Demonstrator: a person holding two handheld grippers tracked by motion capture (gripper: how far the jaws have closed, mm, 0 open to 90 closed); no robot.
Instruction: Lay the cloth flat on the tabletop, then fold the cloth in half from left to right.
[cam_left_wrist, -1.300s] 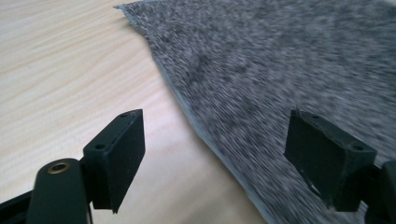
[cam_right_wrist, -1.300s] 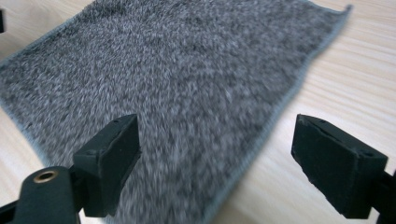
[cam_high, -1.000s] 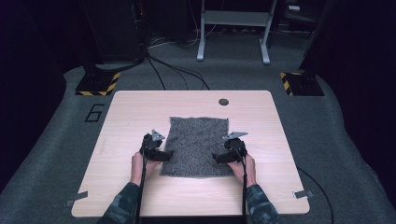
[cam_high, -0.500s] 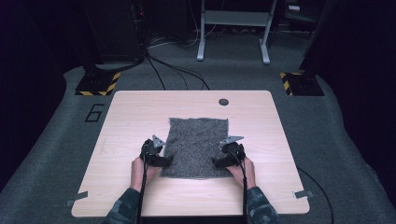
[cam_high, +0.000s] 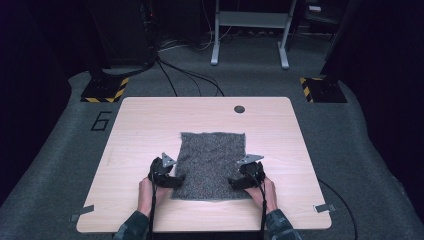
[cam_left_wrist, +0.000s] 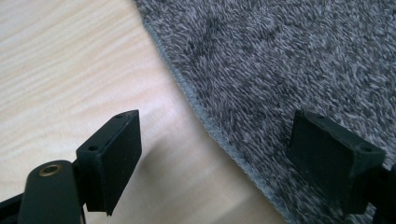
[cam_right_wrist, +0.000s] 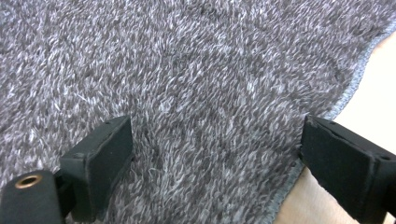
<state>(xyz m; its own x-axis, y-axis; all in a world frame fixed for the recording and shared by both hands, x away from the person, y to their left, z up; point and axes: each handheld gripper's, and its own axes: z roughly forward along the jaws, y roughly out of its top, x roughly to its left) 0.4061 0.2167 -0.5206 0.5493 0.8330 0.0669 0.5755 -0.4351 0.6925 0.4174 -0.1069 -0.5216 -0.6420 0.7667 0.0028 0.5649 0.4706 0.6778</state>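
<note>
A grey fuzzy towel (cam_high: 212, 162) lies flat in the middle of the wooden table (cam_high: 140, 125). My left gripper (cam_high: 176, 180) is at the towel's near left edge; its jaws stand open, straddling the hemmed edge of the towel (cam_left_wrist: 289, 60), one jaw over bare wood and the other over the pile. My right gripper (cam_high: 234, 182) is at the near right edge, also open, with the towel (cam_right_wrist: 187, 84) under and between its jaws and the hem beside the right one. Neither gripper pinches the cloth.
A small dark round grommet (cam_high: 239, 109) is set in the table near its far edge. Bits of tape (cam_high: 325, 207) mark the near corners. Beyond the table are floor cables, a metal stand (cam_high: 248, 30) and yellow-black striped bases (cam_high: 105, 90).
Both grippers have slid toward the near edge of the table along the towel's sides. Their jaws stay open.
</note>
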